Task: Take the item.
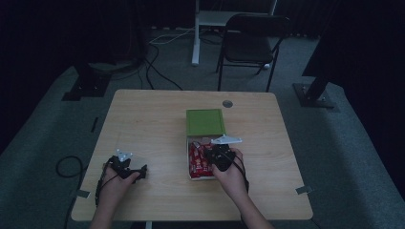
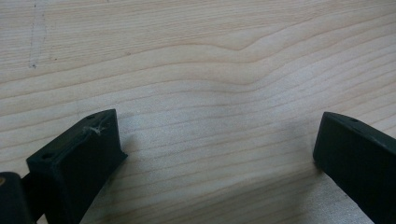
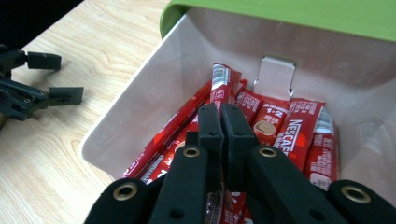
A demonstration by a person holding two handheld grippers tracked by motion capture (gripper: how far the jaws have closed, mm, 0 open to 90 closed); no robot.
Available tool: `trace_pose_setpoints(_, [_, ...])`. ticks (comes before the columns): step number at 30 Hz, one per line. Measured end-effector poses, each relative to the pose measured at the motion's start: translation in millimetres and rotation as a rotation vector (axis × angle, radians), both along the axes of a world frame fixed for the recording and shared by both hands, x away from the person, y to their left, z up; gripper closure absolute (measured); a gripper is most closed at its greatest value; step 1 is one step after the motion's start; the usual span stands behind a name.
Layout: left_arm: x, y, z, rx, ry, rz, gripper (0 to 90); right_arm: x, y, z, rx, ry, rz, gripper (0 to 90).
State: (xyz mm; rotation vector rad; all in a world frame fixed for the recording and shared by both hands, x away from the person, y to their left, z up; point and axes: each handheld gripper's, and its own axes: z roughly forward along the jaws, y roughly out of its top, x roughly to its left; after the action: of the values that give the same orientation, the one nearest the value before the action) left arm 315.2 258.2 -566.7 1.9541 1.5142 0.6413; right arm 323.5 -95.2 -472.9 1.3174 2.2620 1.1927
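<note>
Right claw [image 3: 220, 122]: jaws pressed together inside the white box [image 3: 140, 88], among red sachets [image 3: 299, 135]; grip on one unclear.
Obstruction: green lid [image 1: 205, 122] hinged open behind.
Left claw [image 2: 215, 154]: wide, empty, on bare bench [image 1: 153, 119].
Beyond: folding chair [image 1: 250, 40].

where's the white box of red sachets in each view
high view: the box sits right of table centre, under the right gripper.
left gripper view: bare tabletop between open jaws.
right gripper view: the box spans the centre.
Shared landmark: the green lid.
</note>
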Motion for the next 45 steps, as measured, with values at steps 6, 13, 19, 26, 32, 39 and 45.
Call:
trace_pose_setpoints(6, [0.0, -0.1, 0.0, -0.001, 0.0, 0.001, 1.7, -3.2, -5.7, 8.0, 0.023, -0.006, 0.014, 88.0])
trace_pose_setpoints(13, [0.0, 0.0, 0.1, 0.0, 0.001, 0.0, 1.7, -10.3, -15.4, 18.0, 0.069, -0.025, 0.022, 88.0])
trace_pose_setpoints(19, [0.0, 0.0, 0.1, 0.0, 0.001, -0.001, 1.7, -15.5, -19.3, 25.6, 0.114, -0.026, 0.042, 88.1])
trace_pose_setpoints(26, [0.0, 0.0, 0.1, 0.0, 0.001, 0.0, 1.7, -20.3, -22.8, 39.0, 0.135, -0.041, 0.059, 88.1])
trace_pose_setpoints(32, [0.0, 0.0, 0.1, 0.0, 0.001, 0.0, 1.7, -20.3, -29.9, 49.0, 0.156, -0.07, 0.047, 88.1])
trace_pose_setpoints(39, [0.0, 0.0, 0.1, 0.0, 0.001, -0.001, 1.7, -16.3, -41.6, 57.9, 0.159, -0.102, 0.011, 88.1])
trace_pose_setpoints(45, [0.0, 0.0, 0.1, 0.0, 0.001, 0.0, 1.7, -11.5, -55.7, 63.8, 0.16, -0.12, -0.022, 88.1])
